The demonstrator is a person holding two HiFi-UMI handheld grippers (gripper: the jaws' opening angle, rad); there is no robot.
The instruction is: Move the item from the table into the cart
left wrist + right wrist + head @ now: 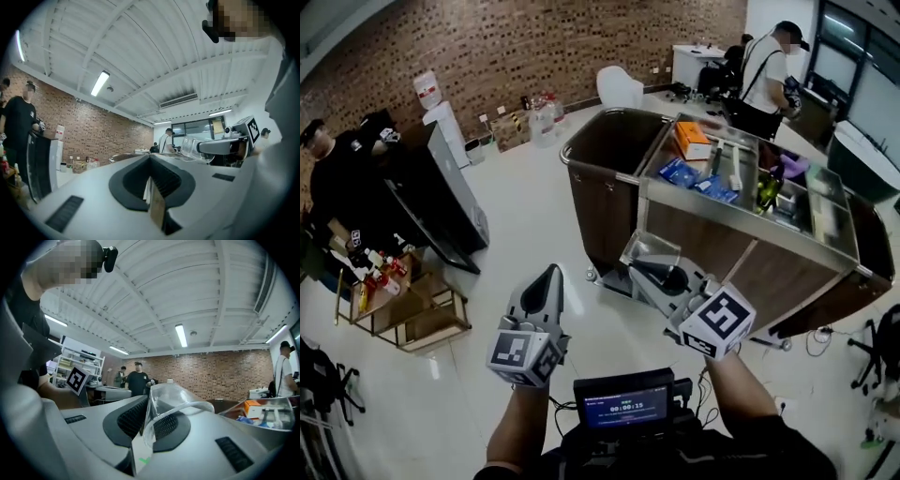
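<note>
A clear plastic cup is pinched by its thin wall in my right gripper, which is held level in front of the cart. In the right gripper view the cup rises from the closed jaws of the right gripper. My left gripper is beside it on the left, its jaws drawn to a point with nothing in them; the left gripper shows the same in its own view, with the cup off to the right. The cart's top tray holds an orange box and blue packets.
The cart has a deep brown bin at its left end. A dark screen panel and a low shelf with bottles stand at the left, next to a person in black. Another person stands behind the cart.
</note>
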